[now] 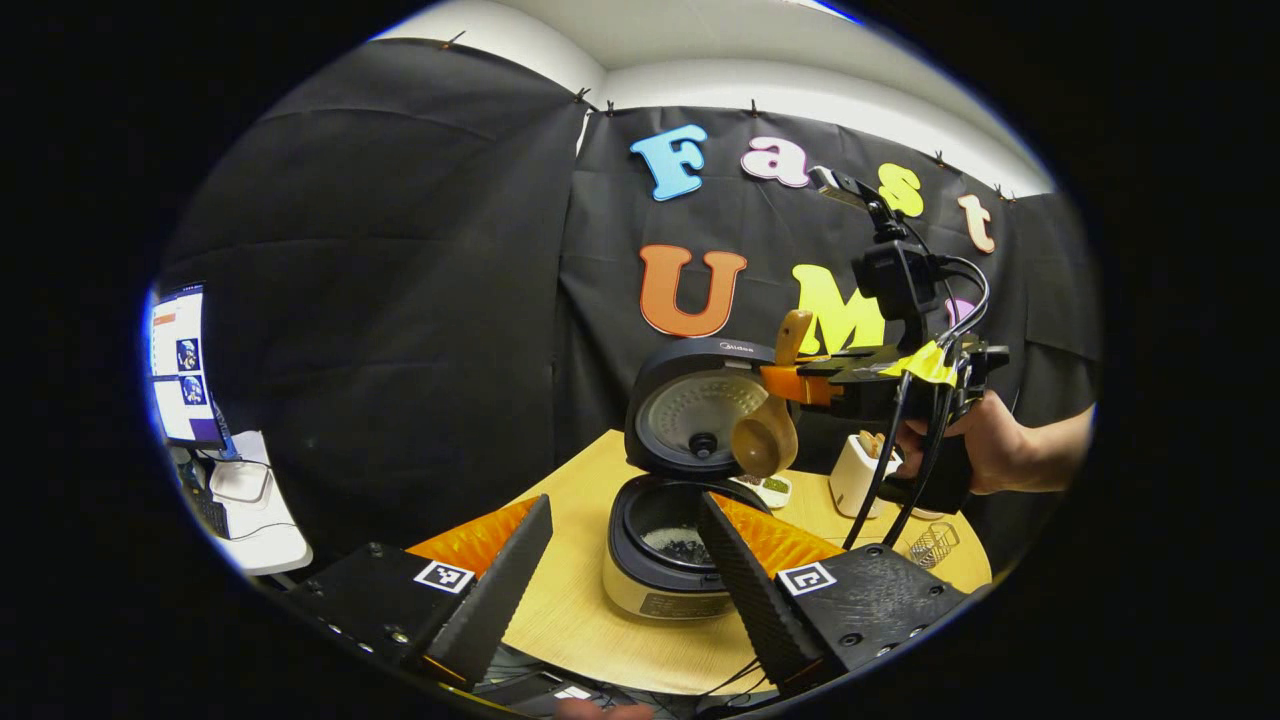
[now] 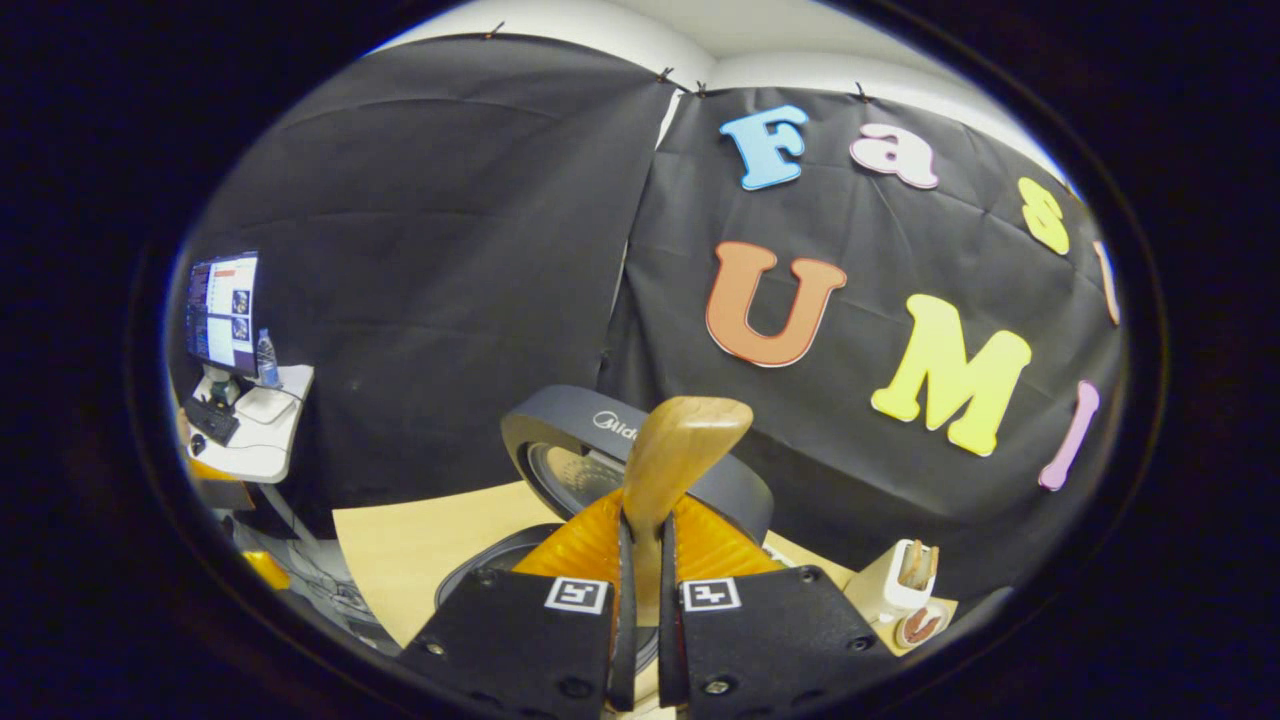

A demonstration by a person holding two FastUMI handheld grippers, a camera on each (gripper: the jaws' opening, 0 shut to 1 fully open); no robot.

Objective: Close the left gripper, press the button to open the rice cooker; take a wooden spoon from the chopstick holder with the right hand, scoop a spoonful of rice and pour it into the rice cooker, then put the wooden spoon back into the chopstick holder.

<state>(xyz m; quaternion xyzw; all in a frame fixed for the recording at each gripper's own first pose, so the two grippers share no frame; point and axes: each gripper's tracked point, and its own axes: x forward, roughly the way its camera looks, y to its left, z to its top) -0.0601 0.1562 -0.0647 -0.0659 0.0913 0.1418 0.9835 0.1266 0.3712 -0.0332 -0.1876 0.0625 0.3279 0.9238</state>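
The rice cooker [image 1: 650, 590] stands on the round wooden table [image 1: 580, 610] with its lid [image 1: 695, 410] raised upright. Some grains lie in the inner pot [image 1: 672, 540]. My left gripper [image 1: 622, 505] is open, its fingers spread wide in front of the cooker and holding nothing. A hand holds my right gripper [image 1: 785, 385] above the pot, shut on the wooden spoon [image 1: 765, 440], whose bowl hangs tilted over the cooker. In the right gripper view the right gripper [image 2: 640, 530] clamps the spoon's handle [image 2: 685, 445], with the lid [image 2: 600, 440] behind it.
A white chopstick holder [image 1: 855, 475] with utensils stands right of the cooker, and also appears as the chopstick holder [image 2: 900, 585]. A small dish [image 1: 770, 490] and a wire basket [image 1: 935, 543] sit nearby. A monitor [image 1: 180, 365] and desk are far left.
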